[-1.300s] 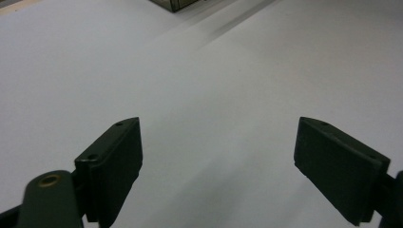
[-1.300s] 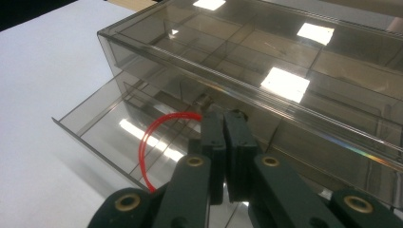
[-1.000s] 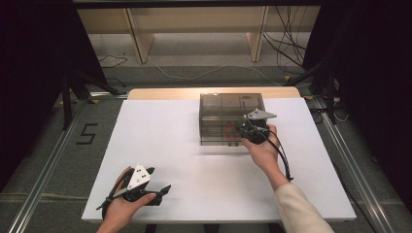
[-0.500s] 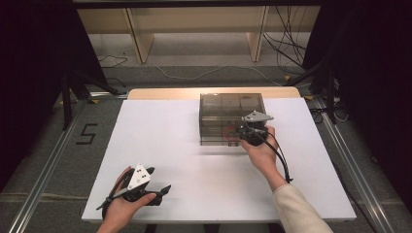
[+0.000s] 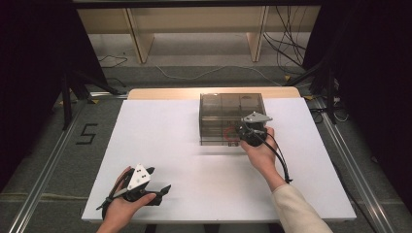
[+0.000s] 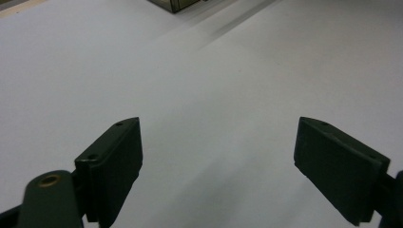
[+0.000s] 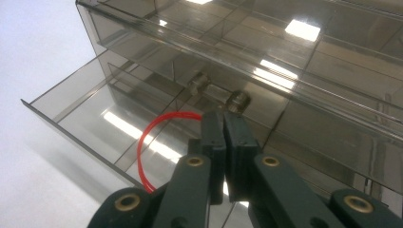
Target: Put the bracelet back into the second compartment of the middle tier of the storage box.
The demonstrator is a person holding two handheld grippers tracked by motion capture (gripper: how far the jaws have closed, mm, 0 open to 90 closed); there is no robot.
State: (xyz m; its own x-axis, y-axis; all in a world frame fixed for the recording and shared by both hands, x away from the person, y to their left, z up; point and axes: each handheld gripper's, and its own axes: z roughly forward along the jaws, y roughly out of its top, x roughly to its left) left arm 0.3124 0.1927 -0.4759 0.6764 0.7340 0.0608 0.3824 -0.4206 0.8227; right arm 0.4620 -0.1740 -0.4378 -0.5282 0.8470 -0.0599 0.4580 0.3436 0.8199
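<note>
A smoked, see-through plastic drawer cabinet point(image 5: 232, 116) stands toward the far right of the white table point(image 5: 170, 145), and its lowest drawer point(image 7: 95, 114) is pulled part-way out toward the near side. The right gripper point(image 5: 243, 133) sits at the cabinet's near face. In the right gripper view its two black jaws are pressed fully together, pad against pad, just below a small round knob point(image 7: 237, 100); a second knob point(image 7: 198, 83) sits just left of it. Nothing can be seen pinched between the pads. A thin red loop point(image 7: 152, 137), wire or cord, curves from the jaw tips down over the open drawer; whether it is caught at the jaws I cannot tell.

The cabinet is hard, glossy acrylic-like plastic with thin walls, sharp straight edges and inner dividers that throw bright reflections. It is probably light and stiff, so it may slide on the smooth table if a drawer is tugged hard, and the slick faces give the pads little purchase. The knobs look like the best places to grip; the drawer's front lip is the alternative.

The left gripper point(image 5: 150, 187) rests at the near left of the table, well apart from the cabinet, its jaws spread wide with only bare table between them.
</note>
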